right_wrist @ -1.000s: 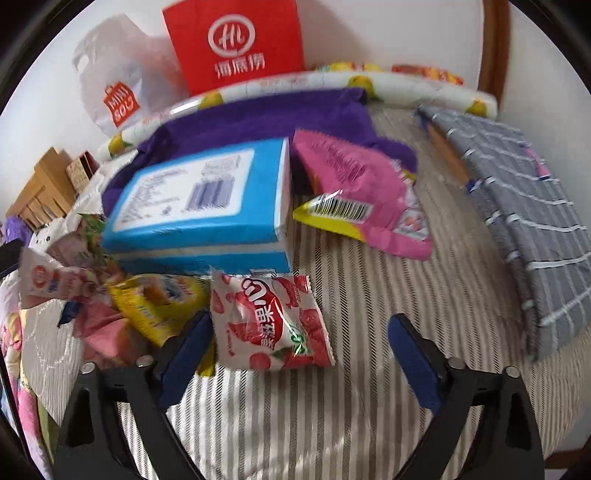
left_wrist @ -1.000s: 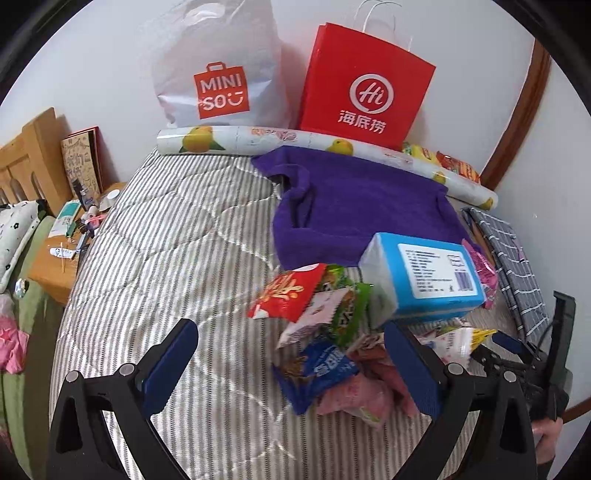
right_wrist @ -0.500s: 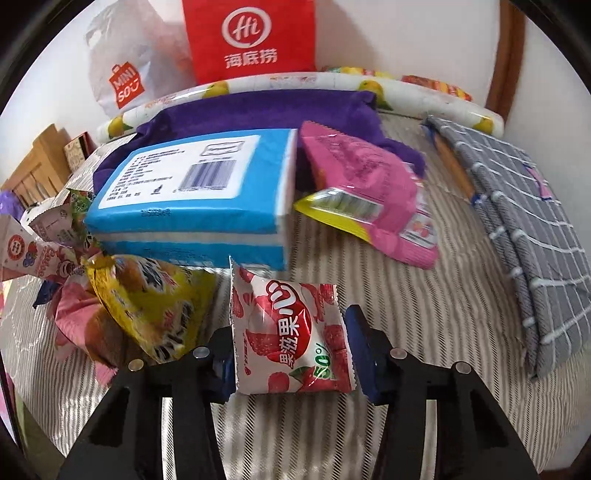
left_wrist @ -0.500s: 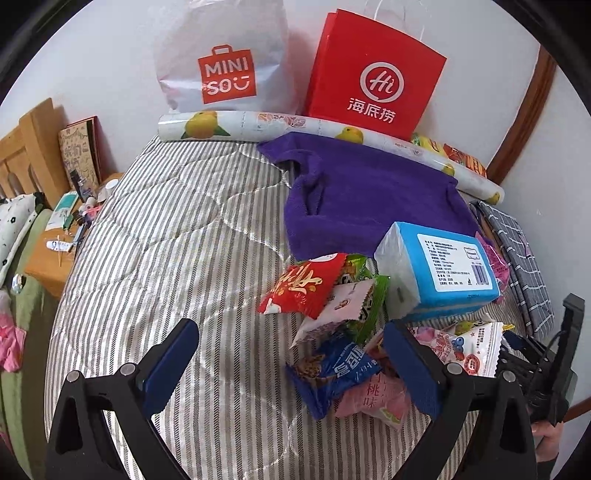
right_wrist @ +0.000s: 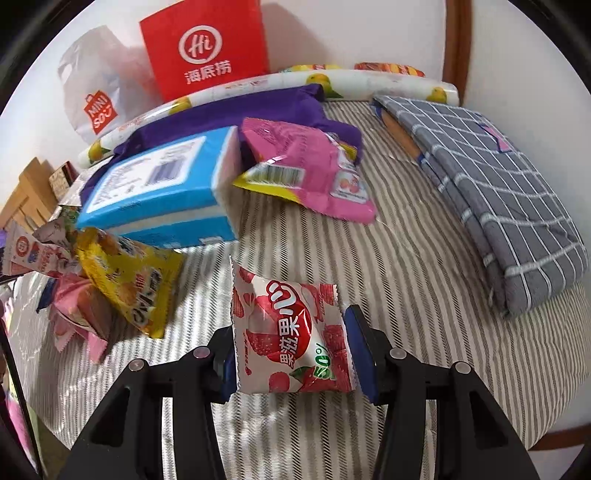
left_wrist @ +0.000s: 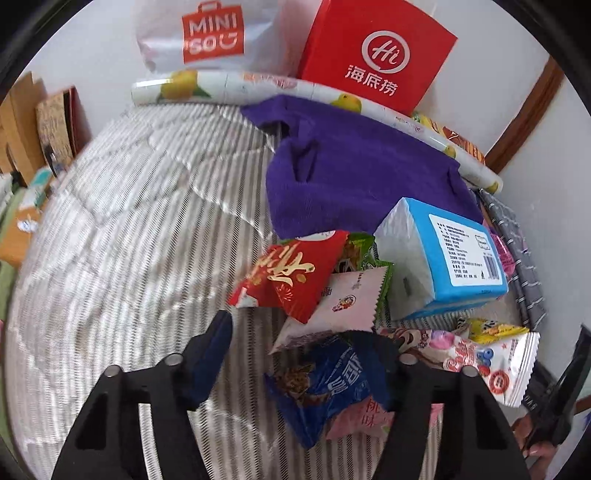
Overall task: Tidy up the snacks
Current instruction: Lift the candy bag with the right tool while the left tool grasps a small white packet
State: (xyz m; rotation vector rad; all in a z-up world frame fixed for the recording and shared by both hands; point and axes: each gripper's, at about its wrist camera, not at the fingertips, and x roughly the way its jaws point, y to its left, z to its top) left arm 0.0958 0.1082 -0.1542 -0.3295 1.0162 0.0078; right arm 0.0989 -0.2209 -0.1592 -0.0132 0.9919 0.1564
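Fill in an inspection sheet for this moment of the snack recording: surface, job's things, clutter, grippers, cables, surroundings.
Surface: striped quilt on a bed.
Job's things: a heap of snack packets, among them a red packet, a blue packet and a yellow packet; a pink packet lies apart, beyond the tissue pack.
Clutter: purple towel, grey checked cloth, printed roll.
Grippers: left gripper closing around the blue packet, grip not confirmed; right gripper shut on a strawberry packet.
Cables: nothing seen.
Surroundings: red paper bag and white plastic bag against the wall; wooden furniture beside the bed.
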